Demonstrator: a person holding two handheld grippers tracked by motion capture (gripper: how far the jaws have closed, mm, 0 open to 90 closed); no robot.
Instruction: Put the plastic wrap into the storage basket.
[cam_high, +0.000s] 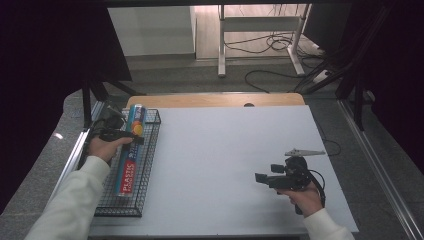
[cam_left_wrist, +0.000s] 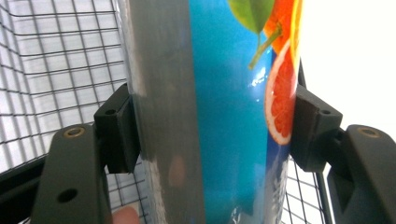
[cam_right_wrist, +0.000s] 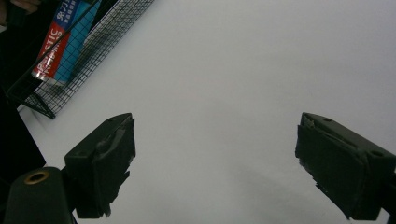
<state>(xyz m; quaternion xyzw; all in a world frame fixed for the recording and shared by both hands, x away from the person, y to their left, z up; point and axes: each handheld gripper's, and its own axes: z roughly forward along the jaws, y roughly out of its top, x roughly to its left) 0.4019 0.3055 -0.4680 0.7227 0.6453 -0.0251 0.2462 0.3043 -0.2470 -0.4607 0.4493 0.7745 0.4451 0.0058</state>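
From the high view, the box of plastic wrap lies in the wire basket at the table's left edge, its long axis running from about 12 o'clock at the far end to 6 o'clock at the near end, tipped slightly toward 1 and 7. The left gripper reaches in from 9 o'clock, crossing that axis nearly square, and grips the box in its far half, so the longer part with the red label hangs toward 6 o'clock; any lift will likely tip toward that near end. The right gripper rests well apart over bare table, pointing toward 9 o'clock, with the box lying off at about 10 o'clock from it, so the left hand is plainly the nearer one. In the left gripper view, the box stands from 12 to 6 o'clock between the jaws, with both pads pressed against its sides at 9 and 3 o'clock: clamped on it, basket mesh behind. In the right gripper view, the jaws stand wide apart with nothing between them, and the basket with the box sits off at 10 o'clock.
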